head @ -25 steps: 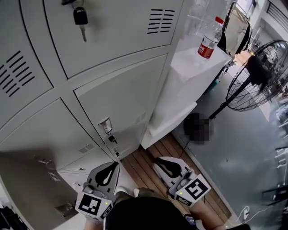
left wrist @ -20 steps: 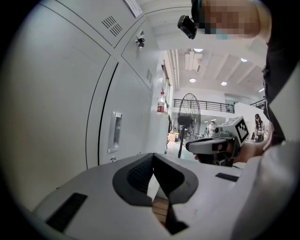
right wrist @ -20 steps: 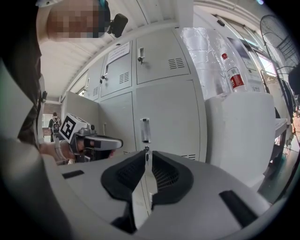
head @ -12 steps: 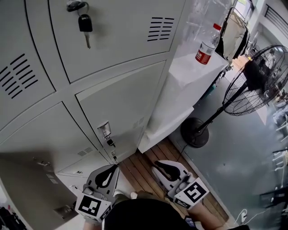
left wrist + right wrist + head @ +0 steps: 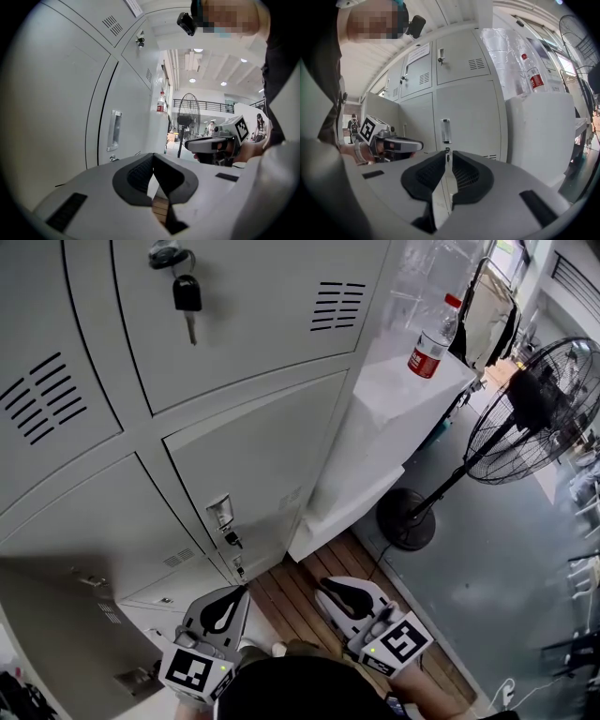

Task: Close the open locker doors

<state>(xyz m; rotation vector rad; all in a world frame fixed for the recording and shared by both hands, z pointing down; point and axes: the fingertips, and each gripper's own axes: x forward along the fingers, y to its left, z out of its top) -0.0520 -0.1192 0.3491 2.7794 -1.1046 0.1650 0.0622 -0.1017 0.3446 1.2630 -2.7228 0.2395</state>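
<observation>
Your left gripper [image 5: 243, 589] and right gripper [image 5: 324, 584] are both pinched shut on nothing, and the open grey metal locker door [image 5: 56, 638] juts out low to your left of the grey steel locker bank [image 5: 267, 451], hinge edge upright, so your left hand's nearer.

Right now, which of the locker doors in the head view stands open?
The lowest door at the far left: it swings out toward the camera and shows its darker inner face. The other doors lie flush and shut.
</observation>
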